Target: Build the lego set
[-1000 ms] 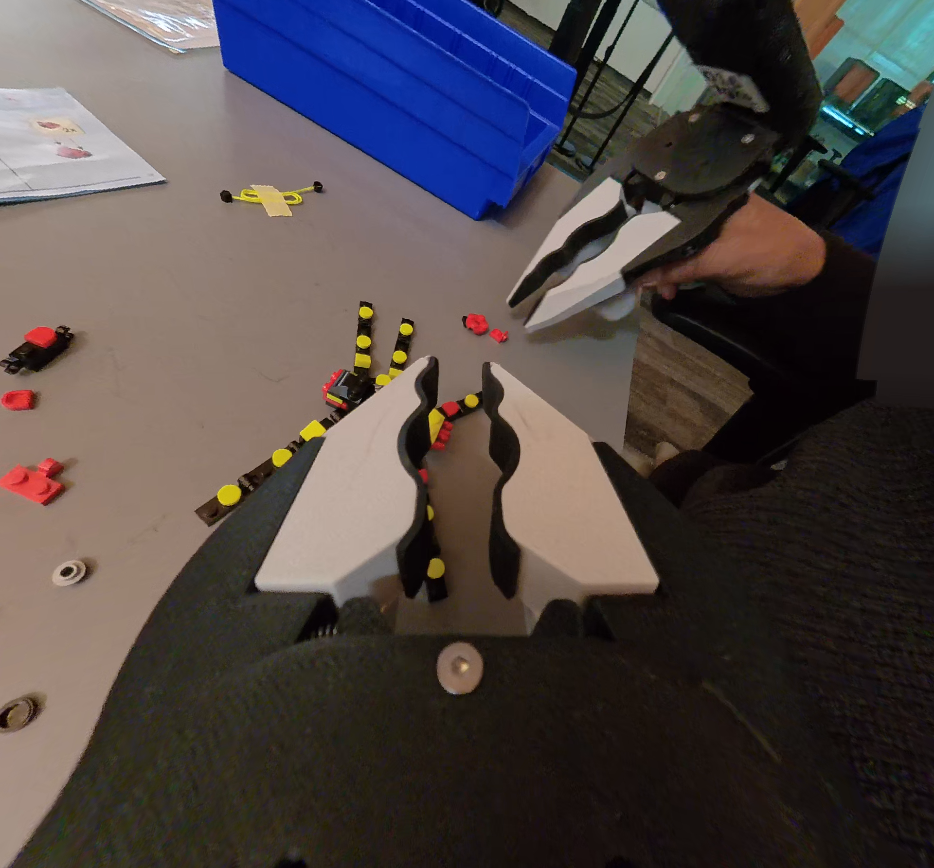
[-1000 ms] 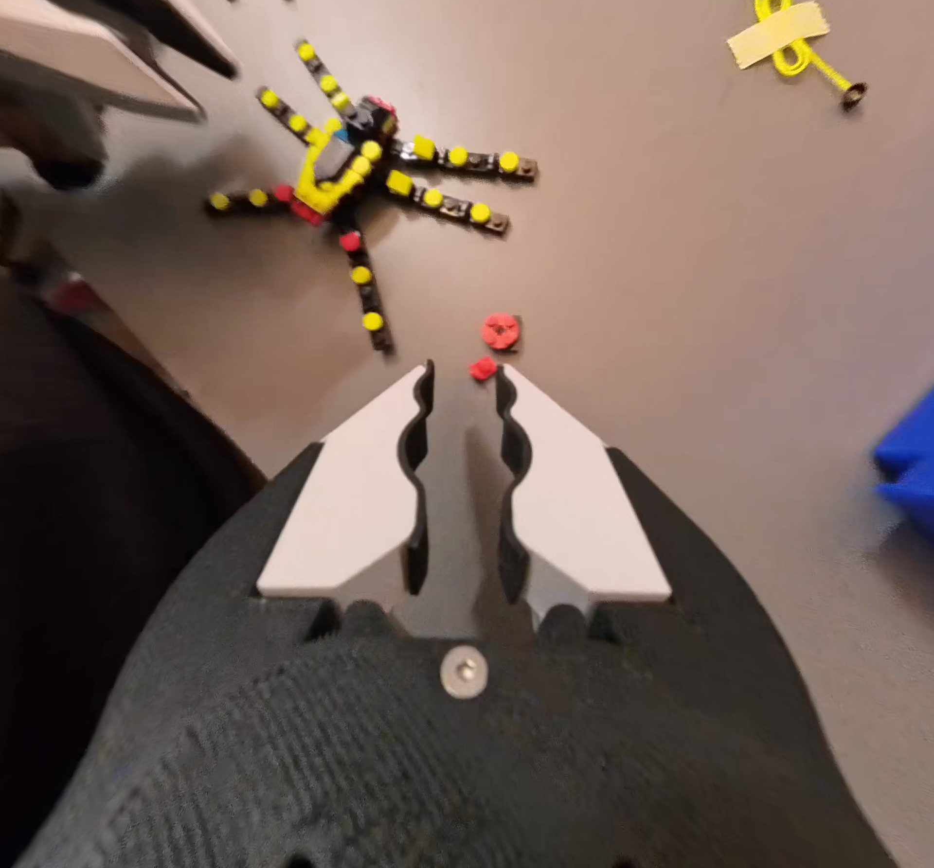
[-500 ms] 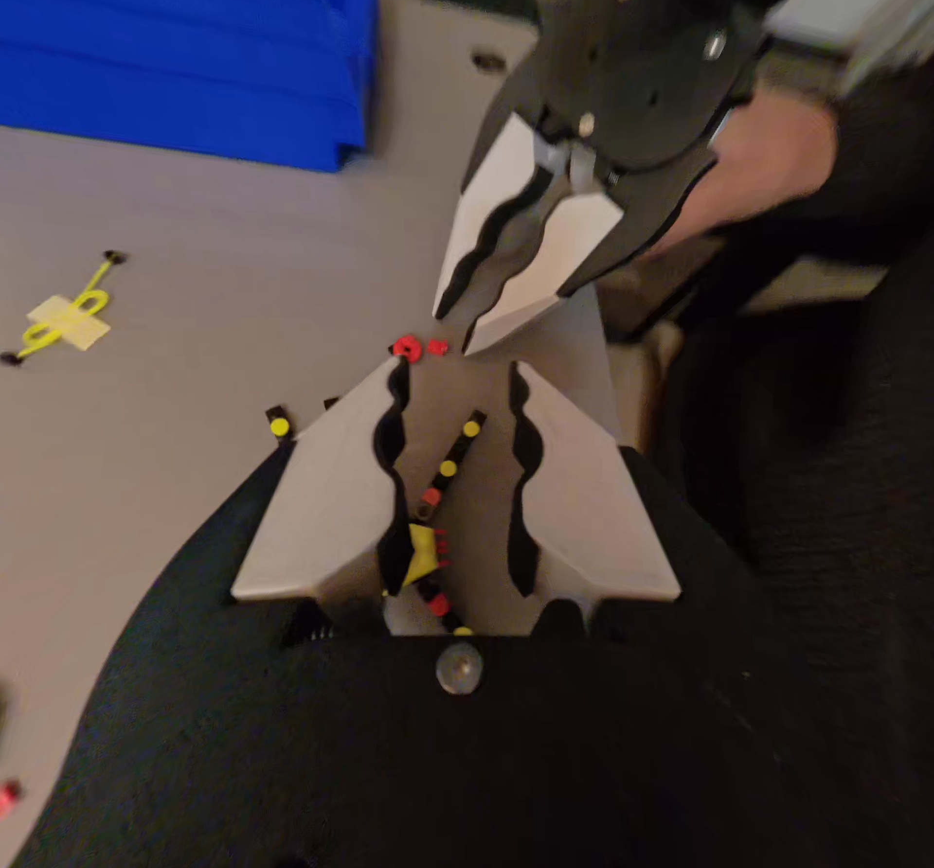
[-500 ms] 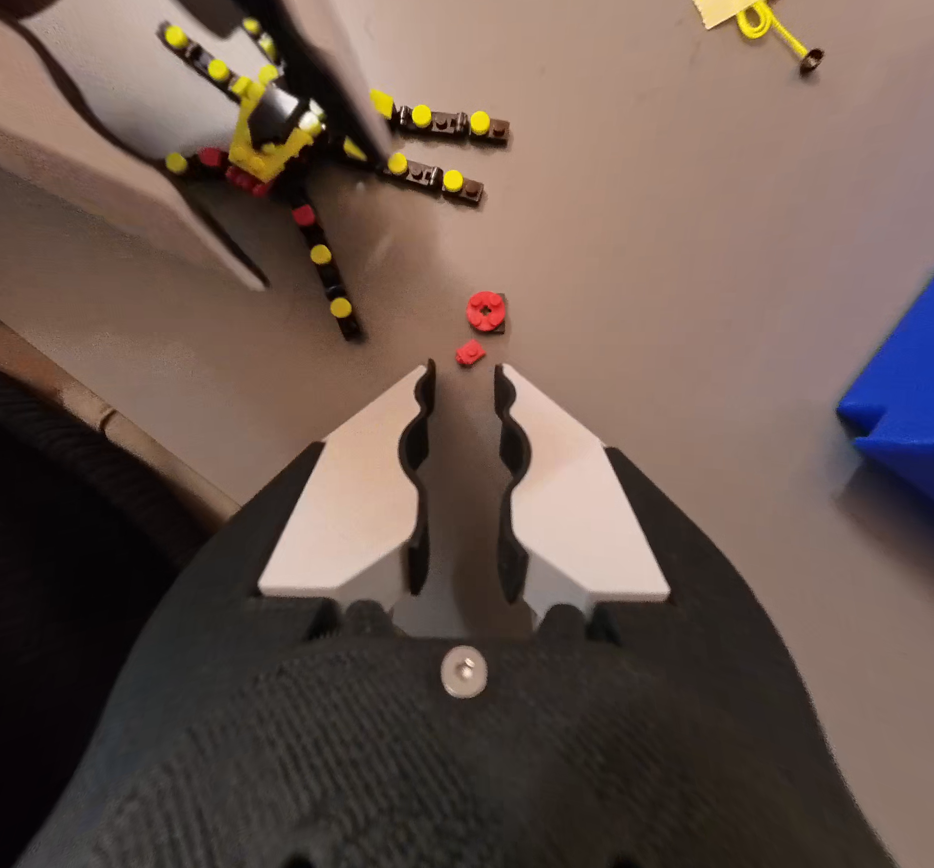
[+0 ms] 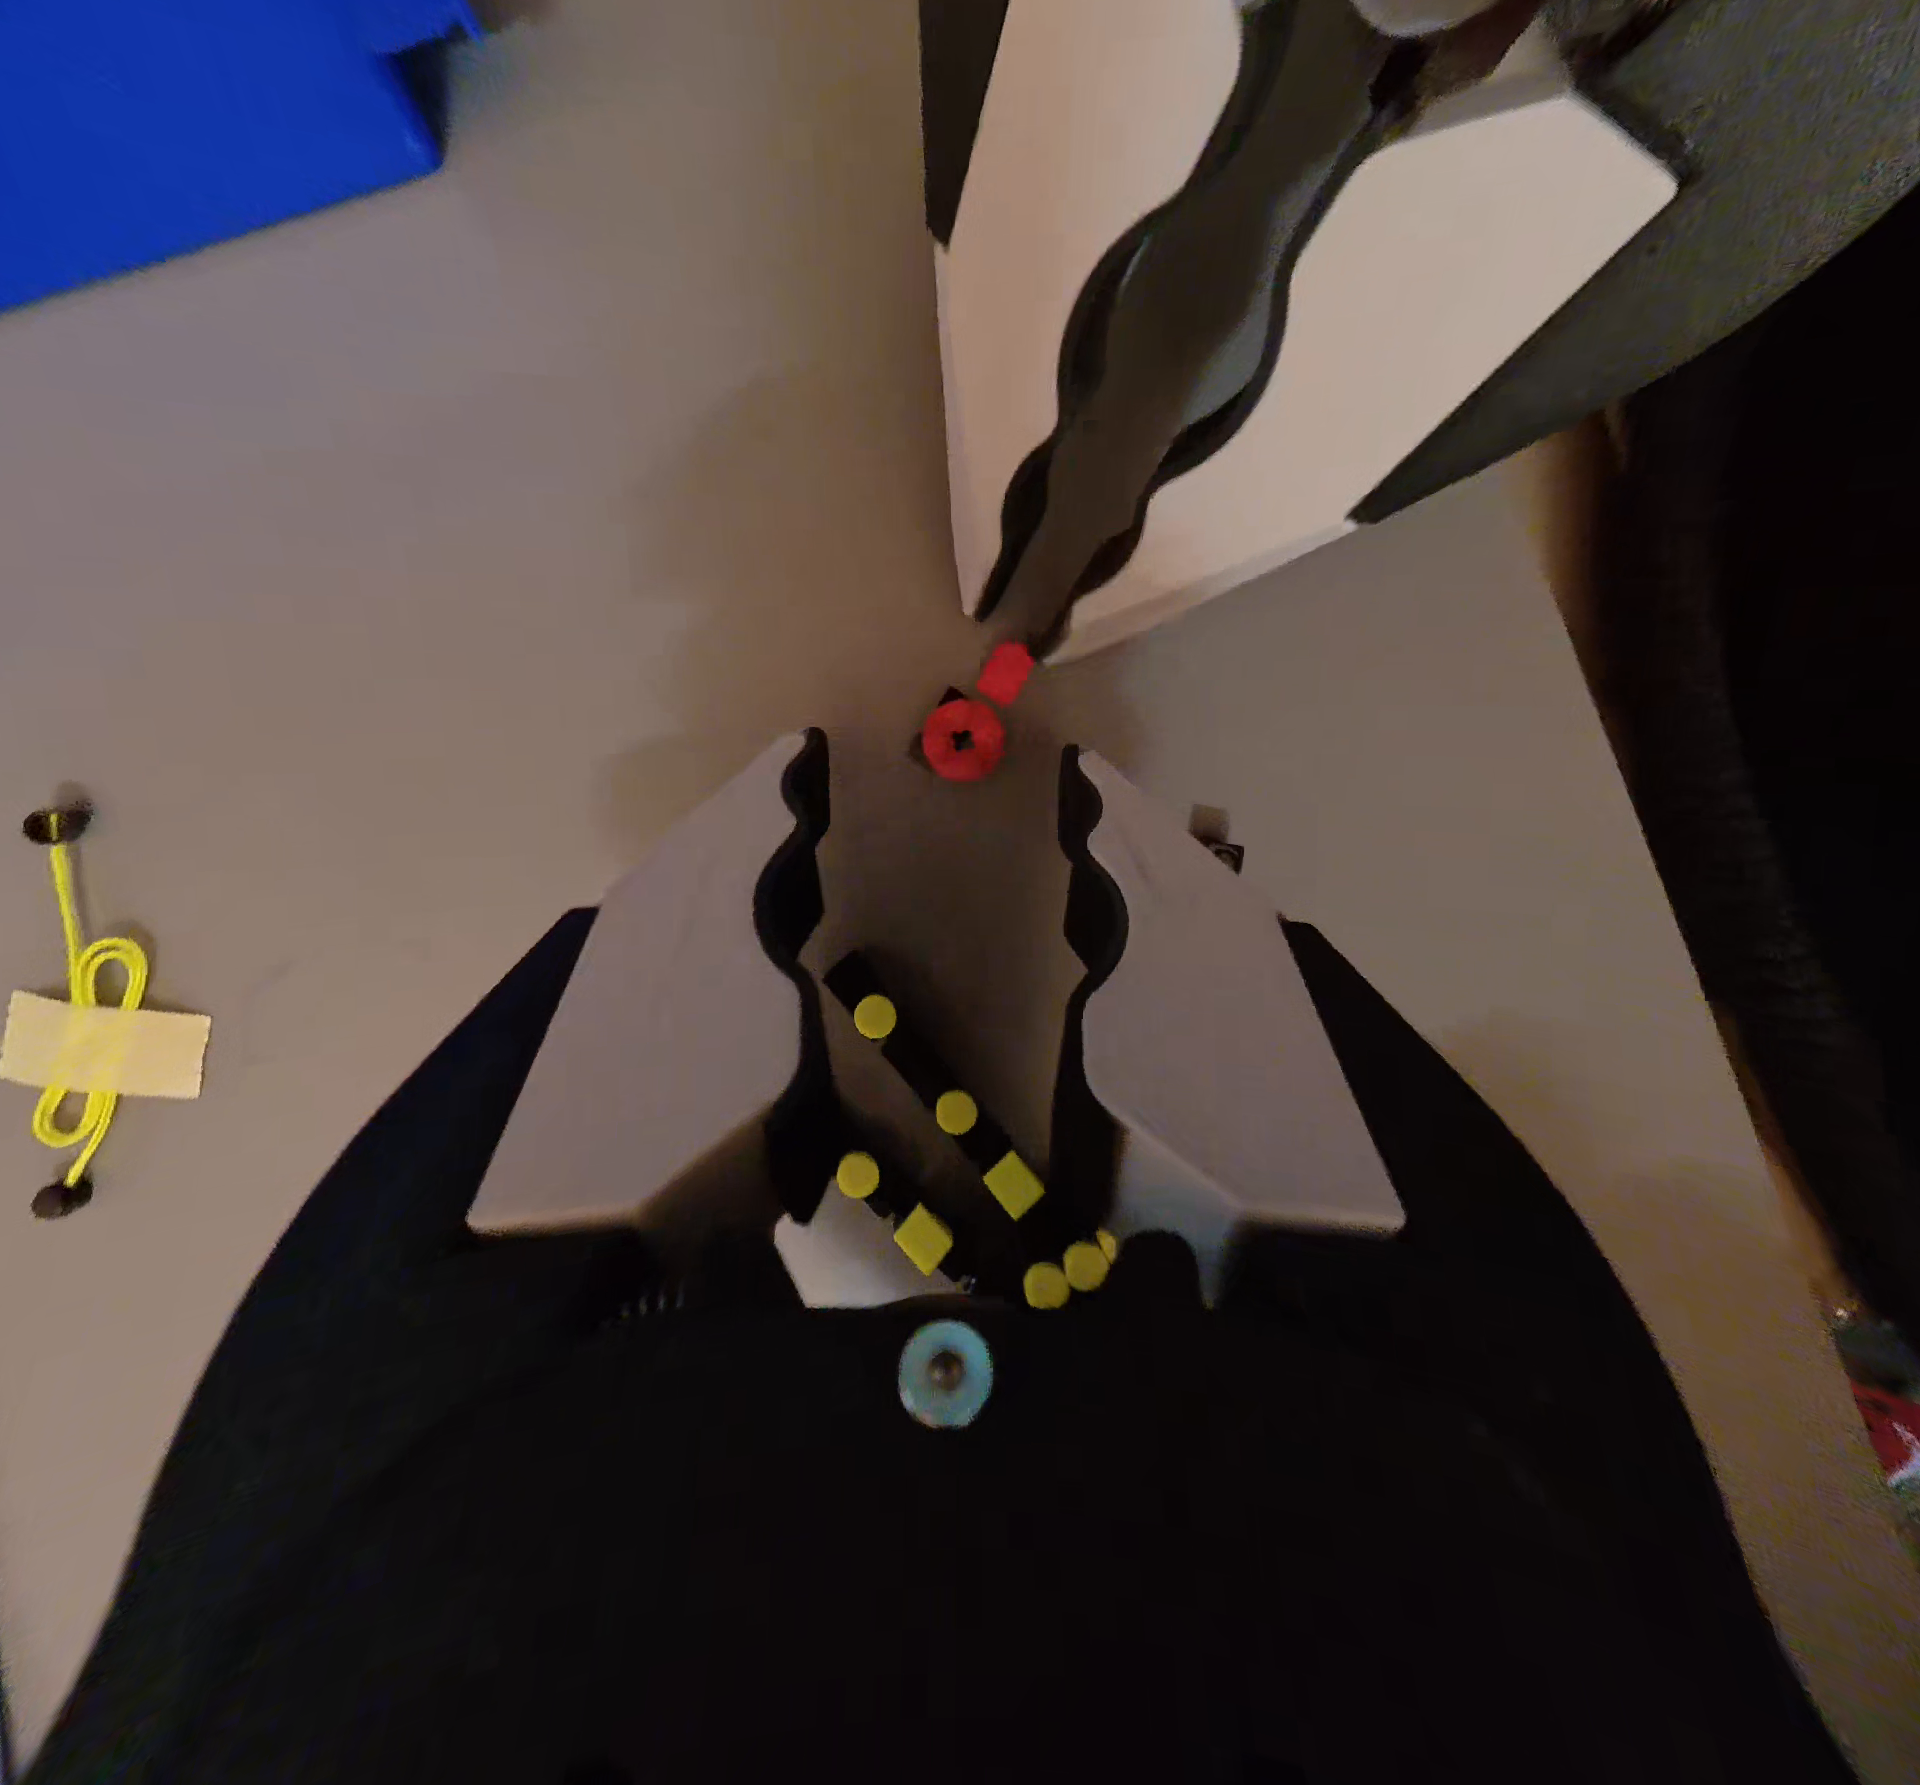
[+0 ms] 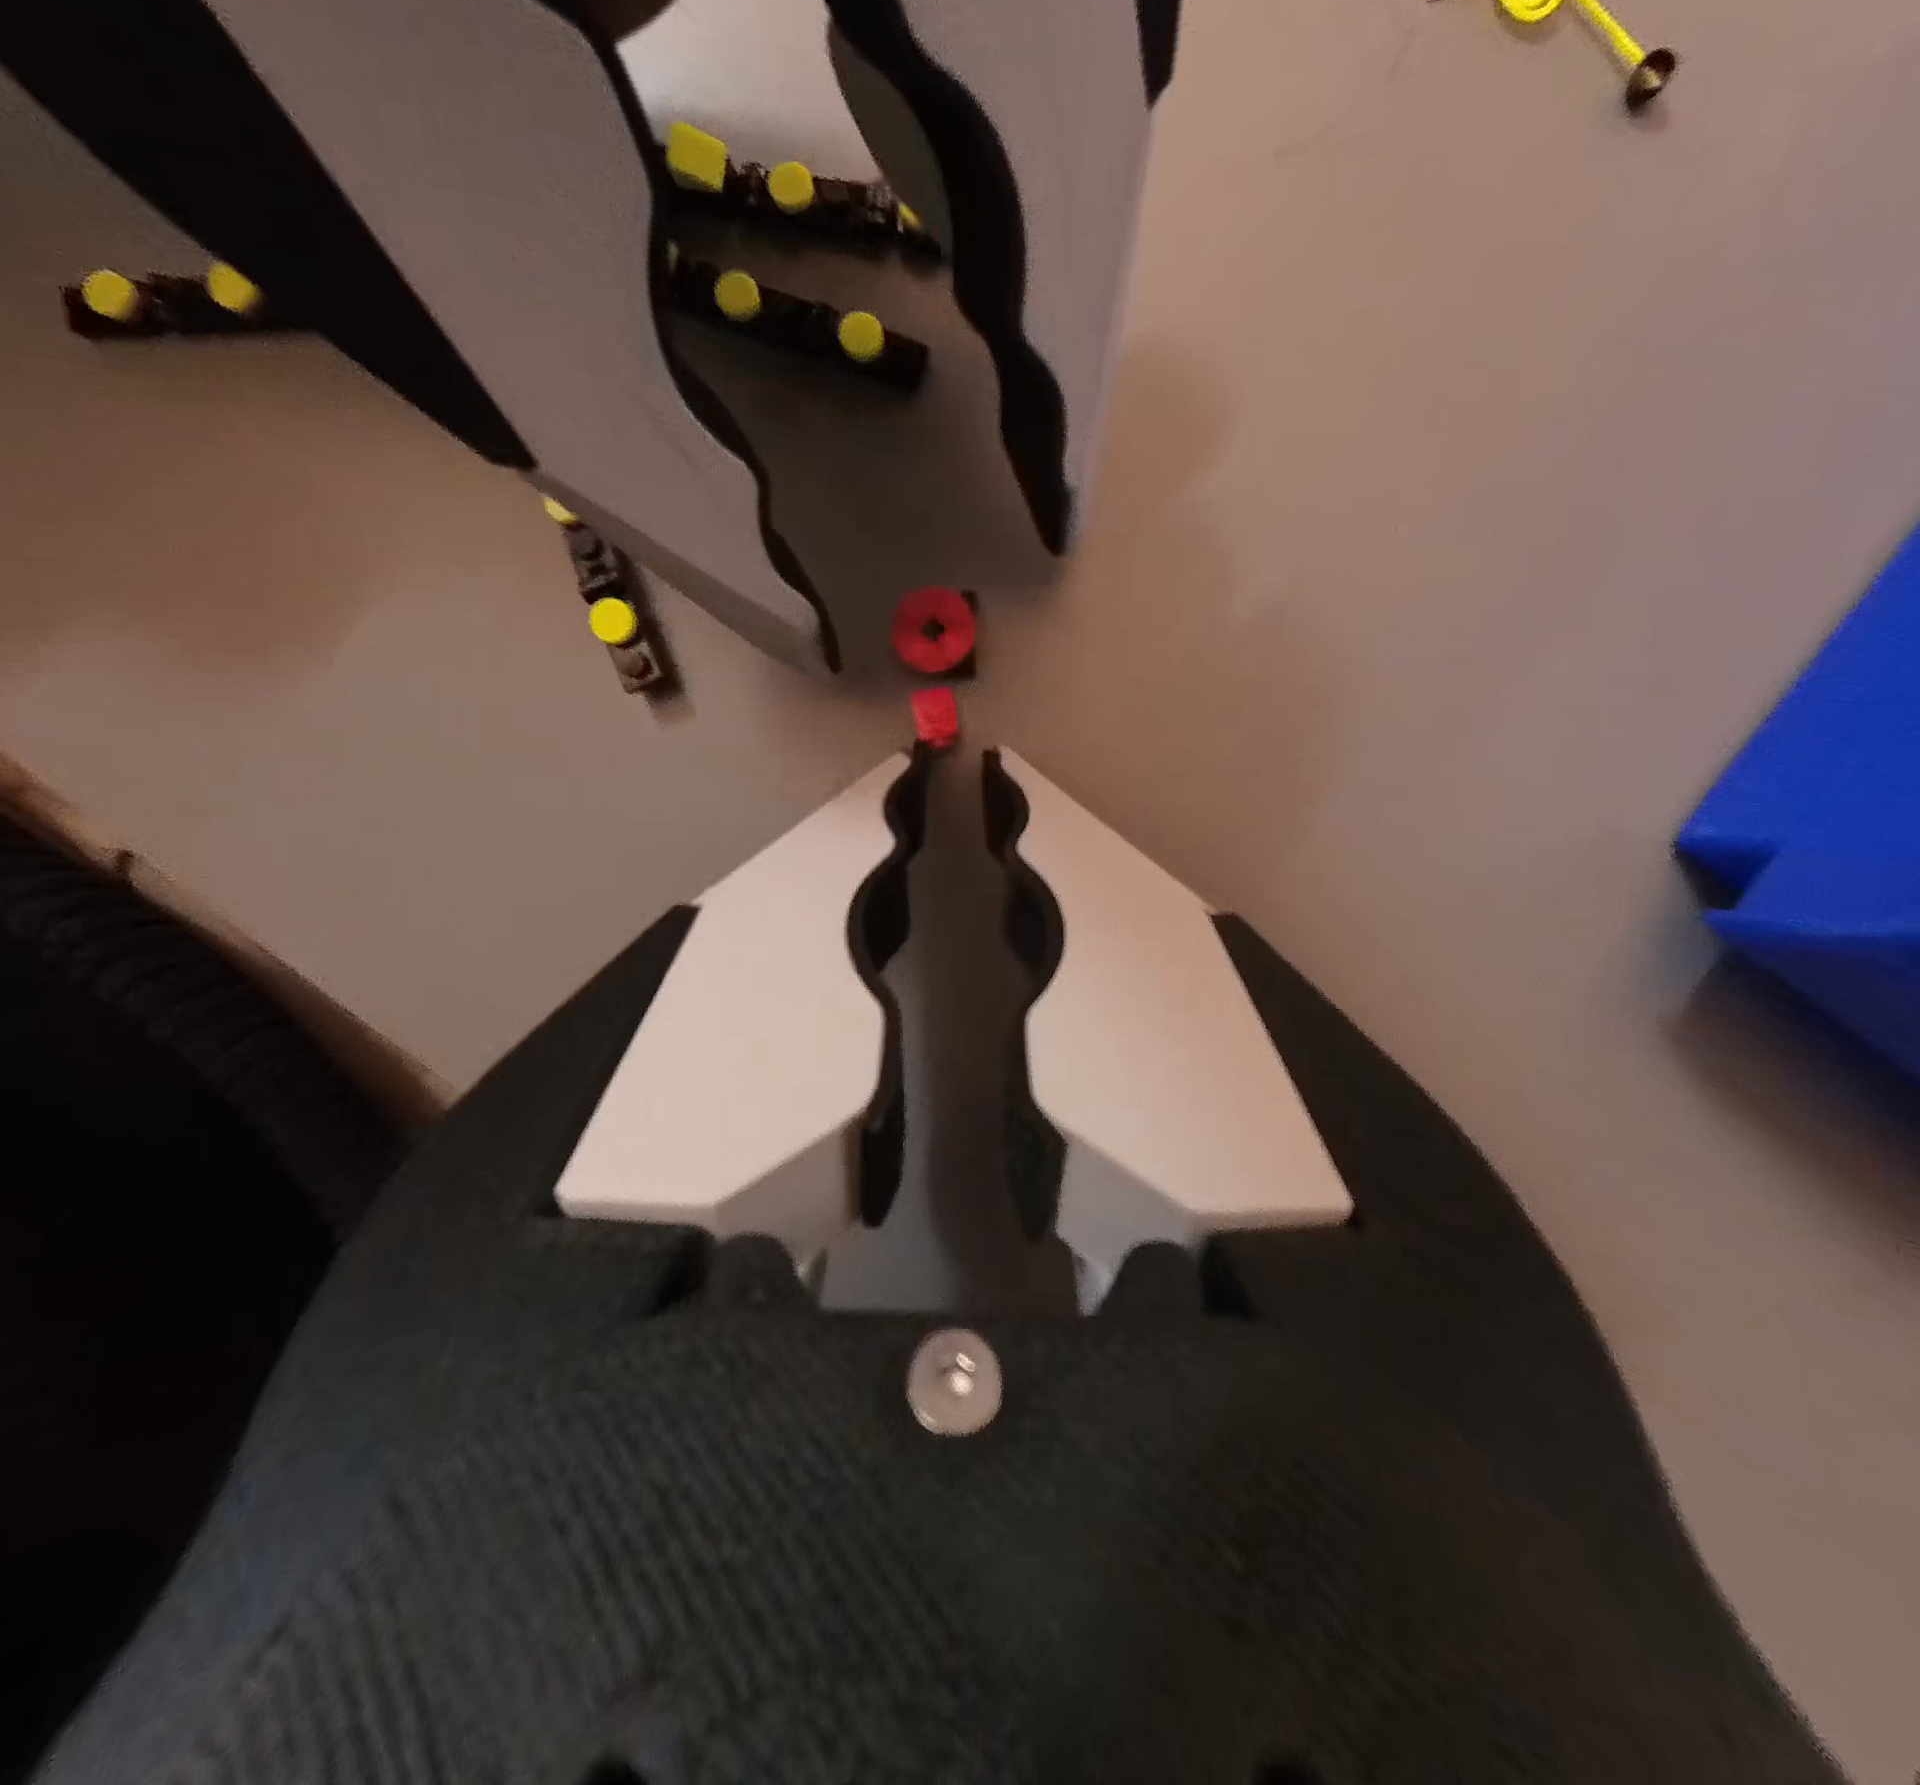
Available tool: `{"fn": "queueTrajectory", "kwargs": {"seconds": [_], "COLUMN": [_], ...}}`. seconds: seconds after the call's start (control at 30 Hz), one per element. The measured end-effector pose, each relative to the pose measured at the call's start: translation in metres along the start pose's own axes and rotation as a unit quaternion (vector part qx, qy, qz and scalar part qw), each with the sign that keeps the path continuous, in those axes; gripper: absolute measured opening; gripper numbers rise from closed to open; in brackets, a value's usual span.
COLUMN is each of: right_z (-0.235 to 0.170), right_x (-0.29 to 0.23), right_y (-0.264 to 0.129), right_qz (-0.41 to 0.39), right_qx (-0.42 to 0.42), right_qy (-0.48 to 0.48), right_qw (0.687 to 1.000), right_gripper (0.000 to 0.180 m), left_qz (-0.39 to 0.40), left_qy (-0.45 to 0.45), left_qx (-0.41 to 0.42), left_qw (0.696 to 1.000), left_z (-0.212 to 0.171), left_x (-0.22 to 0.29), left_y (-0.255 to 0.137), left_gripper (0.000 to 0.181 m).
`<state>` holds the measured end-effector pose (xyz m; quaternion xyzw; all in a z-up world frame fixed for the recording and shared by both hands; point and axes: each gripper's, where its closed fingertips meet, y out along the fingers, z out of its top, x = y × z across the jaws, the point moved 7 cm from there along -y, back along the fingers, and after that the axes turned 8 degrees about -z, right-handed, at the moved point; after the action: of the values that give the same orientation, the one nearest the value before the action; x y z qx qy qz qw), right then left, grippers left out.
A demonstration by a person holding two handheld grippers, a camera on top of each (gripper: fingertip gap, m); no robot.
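Both unclenched tools flank the small red piece (image 6: pixel 932 717); only the right view shows the outer spider leg (image 6: pixel 621 618).

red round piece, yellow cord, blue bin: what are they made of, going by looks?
Red round piece: hard moulded plastic, slightly glossy, crisp rim and cross-shaped hole.
Yellow cord: looks like elastic or braided string, thin, limp loops, dark end caps, held under matte beige tape, probably masking tape.
Blue bin: rigid plastic by its uniform colour and sharp moulded edges; finish unclear through blur.
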<state>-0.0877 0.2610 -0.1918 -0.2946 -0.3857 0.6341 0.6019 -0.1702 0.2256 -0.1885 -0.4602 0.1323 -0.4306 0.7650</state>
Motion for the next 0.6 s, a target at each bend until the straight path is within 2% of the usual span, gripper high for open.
{"fn": "queueTrajectory", "kwargs": {"seconds": [0.03,0.2,0.33,0.47,0.6], "right_z": [-0.0013,-0.0018,0.0006,-0.0049,-0.0062], "right_x": [0.0018,0.0019,0.002,0.007,0.0098], "right_y": [-0.0003,-0.0053,-0.0067,-0.0037,-0.0053], "right_qz": [-0.006,0.015,0.022,0.047,0.091], "right_qx": [-0.001,0.019,0.047,0.055,0.073], "right_qy": [-0.003,-0.003,-0.052,-0.118,-0.107], "right_qw": [1.0,1.0,0.997,0.99,0.987], "right_gripper": [0.008,0.012,0.014,0.014,0.015], "left_qz": [0.0,-0.005,-0.008,-0.004,-0.003], "left_qy": [0.004,0.013,0.016,0.023,0.022], "left_qx": [-0.005,-0.011,-0.004,0.0,0.009], "left_qw": [1.0,1.0,1.0,1.0,1.0], "left_z": [-0.0002,-0.0008,-0.0024,-0.0036,-0.0051], "left_x": [-0.0005,0.0013,0.0022,0.0039,0.0059], "left_y": [0.0024,0.0052,0.0048,0.0042,0.0043], "left_gripper": [0.041,0.033,0.028,0.015,0.013]}}
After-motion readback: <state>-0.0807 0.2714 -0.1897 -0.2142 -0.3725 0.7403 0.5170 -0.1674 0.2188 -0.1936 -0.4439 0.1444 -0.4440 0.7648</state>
